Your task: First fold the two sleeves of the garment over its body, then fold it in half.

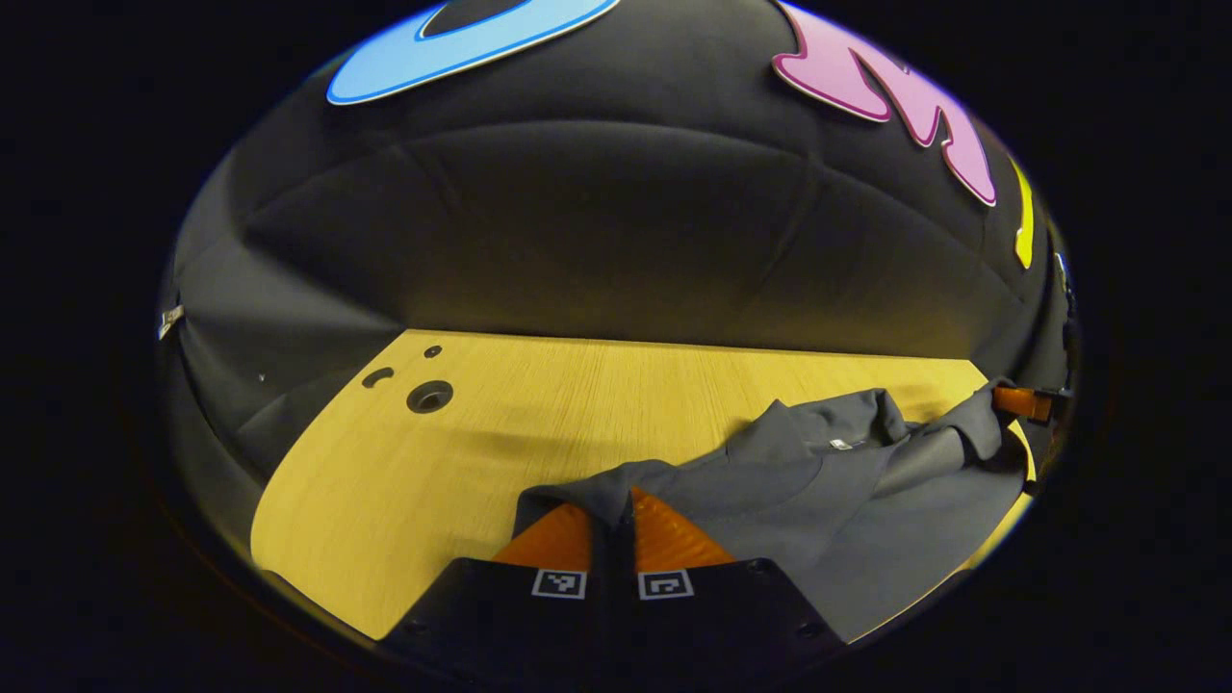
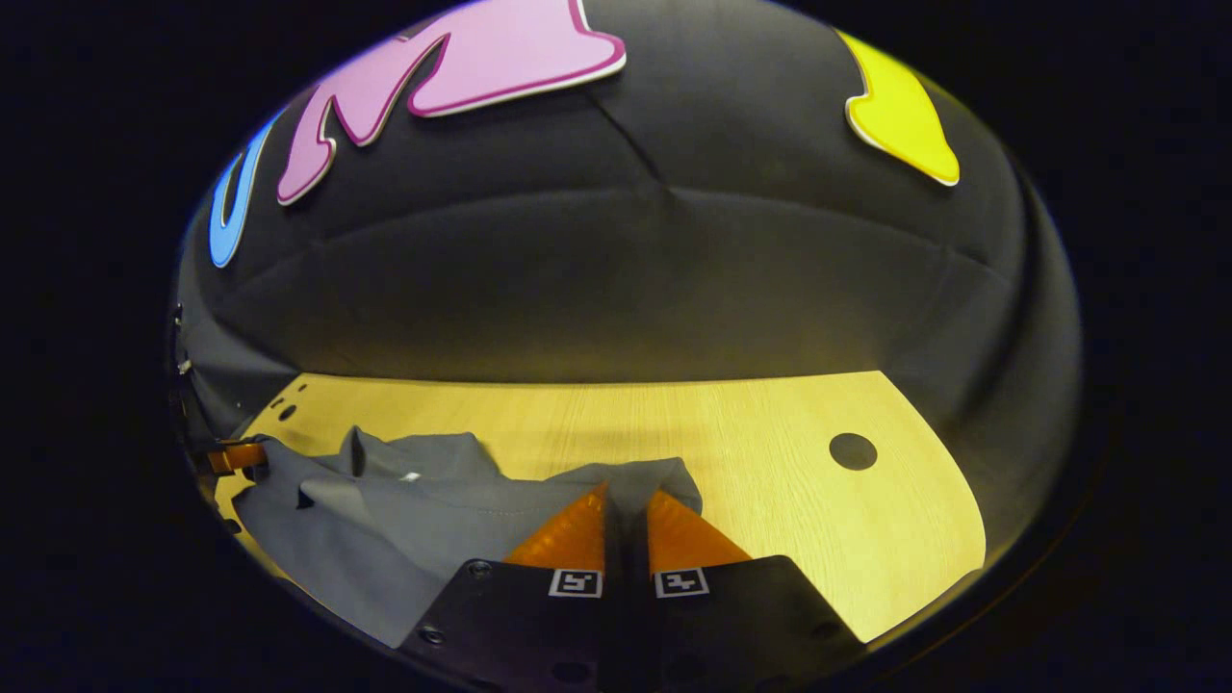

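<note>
A dark grey garment [image 1: 828,500] lies rumpled on the wooden table [image 1: 577,404], its collar with a small white tag [image 1: 840,445] toward the back. My left gripper [image 1: 611,510] is shut on the garment's left sleeve end, fabric pinched between the fingers. In the right gripper view the same garment [image 2: 414,520] spreads to the left, and my right gripper [image 2: 626,505] is shut on the other sleeve end. The right gripper [image 1: 1022,402] shows far right in the left gripper view; the left gripper [image 2: 236,455] shows far left in the right gripper view.
The table has round holes at its back left corner [image 1: 429,396] and one dark hole on the right side [image 2: 853,450]. The black cloth wall [image 1: 616,241] closes the back. Bare wood lies left of the garment [image 1: 404,481] and right of it [image 2: 847,520].
</note>
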Action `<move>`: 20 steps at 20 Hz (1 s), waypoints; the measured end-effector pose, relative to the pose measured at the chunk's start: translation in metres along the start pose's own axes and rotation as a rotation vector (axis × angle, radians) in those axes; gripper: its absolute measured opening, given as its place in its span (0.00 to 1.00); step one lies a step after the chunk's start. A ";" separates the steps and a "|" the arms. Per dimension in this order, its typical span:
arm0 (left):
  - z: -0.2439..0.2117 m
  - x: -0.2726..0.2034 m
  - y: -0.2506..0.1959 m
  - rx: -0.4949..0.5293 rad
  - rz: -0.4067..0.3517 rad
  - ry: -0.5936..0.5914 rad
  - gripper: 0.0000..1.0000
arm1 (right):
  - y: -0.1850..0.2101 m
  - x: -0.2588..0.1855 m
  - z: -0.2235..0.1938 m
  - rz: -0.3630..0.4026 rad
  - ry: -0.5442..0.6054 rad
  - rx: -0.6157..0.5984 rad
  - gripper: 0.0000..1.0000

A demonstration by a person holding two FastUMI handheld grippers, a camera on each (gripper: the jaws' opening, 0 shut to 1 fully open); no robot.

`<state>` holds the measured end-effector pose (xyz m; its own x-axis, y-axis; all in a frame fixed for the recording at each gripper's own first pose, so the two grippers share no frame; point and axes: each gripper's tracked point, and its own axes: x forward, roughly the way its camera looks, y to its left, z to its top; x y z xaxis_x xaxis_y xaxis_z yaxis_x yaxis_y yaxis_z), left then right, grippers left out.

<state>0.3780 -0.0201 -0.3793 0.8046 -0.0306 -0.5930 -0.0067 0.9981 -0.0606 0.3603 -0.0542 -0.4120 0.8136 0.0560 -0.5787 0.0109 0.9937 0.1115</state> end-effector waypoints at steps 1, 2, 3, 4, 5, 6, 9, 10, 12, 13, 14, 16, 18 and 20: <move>-0.002 0.004 0.001 -0.005 0.009 0.000 0.06 | 0.000 0.003 -0.005 -0.007 0.010 -0.005 0.05; -0.004 0.006 0.001 -0.011 0.019 0.000 0.07 | 0.000 0.008 -0.010 -0.012 0.024 -0.003 0.05; -0.004 0.007 0.002 -0.013 0.028 -0.004 0.09 | -0.002 0.011 -0.013 -0.020 0.032 0.002 0.07; -0.004 0.008 0.003 -0.015 0.036 -0.009 0.09 | -0.004 0.013 -0.017 -0.027 0.041 0.009 0.10; -0.004 0.007 0.005 -0.016 0.047 -0.013 0.15 | -0.004 0.015 -0.018 -0.029 0.045 0.024 0.15; -0.003 0.007 0.006 -0.017 0.051 -0.014 0.19 | -0.004 0.015 -0.019 -0.028 0.051 0.039 0.17; -0.005 0.003 0.009 -0.008 0.060 -0.002 0.33 | -0.007 0.012 -0.018 -0.030 0.060 0.054 0.30; -0.005 0.001 0.009 -0.010 0.056 0.004 0.41 | -0.009 0.007 -0.017 -0.032 0.060 0.054 0.22; -0.005 -0.004 0.007 -0.020 0.048 0.013 0.57 | -0.013 0.000 -0.014 -0.043 0.059 0.048 0.46; -0.005 -0.008 0.008 -0.024 0.050 0.009 0.60 | -0.015 -0.005 -0.010 -0.046 0.052 0.041 0.65; -0.003 -0.011 0.009 -0.024 0.053 0.003 0.63 | -0.015 -0.010 -0.006 -0.045 0.044 0.043 0.84; 0.003 -0.023 0.009 -0.014 0.061 -0.015 0.75 | -0.014 -0.024 0.005 -0.040 0.017 0.062 0.81; 0.009 -0.040 0.005 -0.006 0.049 -0.034 0.83 | -0.010 -0.040 0.016 -0.027 -0.006 0.061 0.80; 0.020 -0.062 -0.005 -0.012 0.018 -0.067 0.87 | -0.001 -0.062 0.024 0.000 -0.027 0.066 0.81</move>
<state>0.3396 -0.0226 -0.3261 0.8422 -0.0083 -0.5391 -0.0286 0.9978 -0.0601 0.3241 -0.0614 -0.3566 0.8292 0.0525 -0.5565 0.0485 0.9851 0.1652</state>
